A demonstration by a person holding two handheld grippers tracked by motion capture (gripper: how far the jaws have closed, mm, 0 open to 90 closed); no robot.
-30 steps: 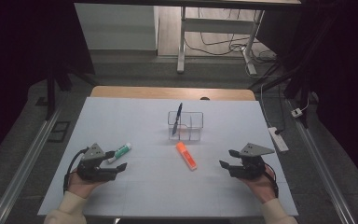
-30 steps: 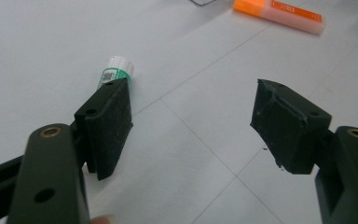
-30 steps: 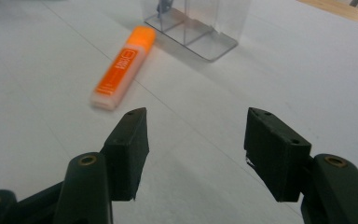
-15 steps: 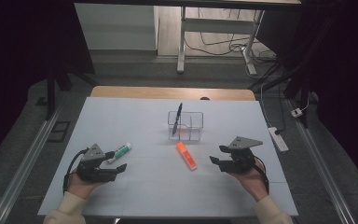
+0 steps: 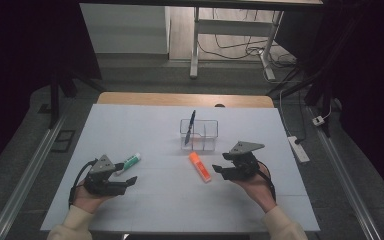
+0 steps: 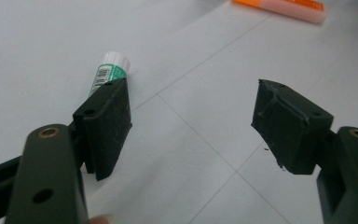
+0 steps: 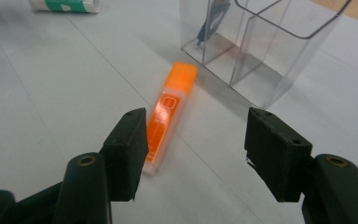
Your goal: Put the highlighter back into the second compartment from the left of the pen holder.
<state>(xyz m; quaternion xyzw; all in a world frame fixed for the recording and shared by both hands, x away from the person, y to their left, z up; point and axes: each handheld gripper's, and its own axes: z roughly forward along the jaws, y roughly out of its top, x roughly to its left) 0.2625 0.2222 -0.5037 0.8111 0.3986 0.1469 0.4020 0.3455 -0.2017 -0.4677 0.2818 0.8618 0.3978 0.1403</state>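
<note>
Right gripper (image 5: pixel 219 170) jaws wide, empty, just right of orange highlighter (image 5: pixel 200 166) lying flat on white table (image 5: pixel 145 200). Right gripper view: label panel on highlighter, lower end beside one jaw; clear divided holder (image 7: pixel 261 56) behind. High view: dark pen (image 5: pixel 190 126) standing in holder. Left gripper (image 5: pixel 130 180) jaws wide, empty; green-white tube (image 6: pixel 109 72) near one jaw.

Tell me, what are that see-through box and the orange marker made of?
The box looks like clear hard plastic, possibly acrylic: its divider walls and the blue pen inside show through, and the edges glint. The orange marker seems to be smooth, slightly translucent plastic with a faint sheen and a printed label.
</note>
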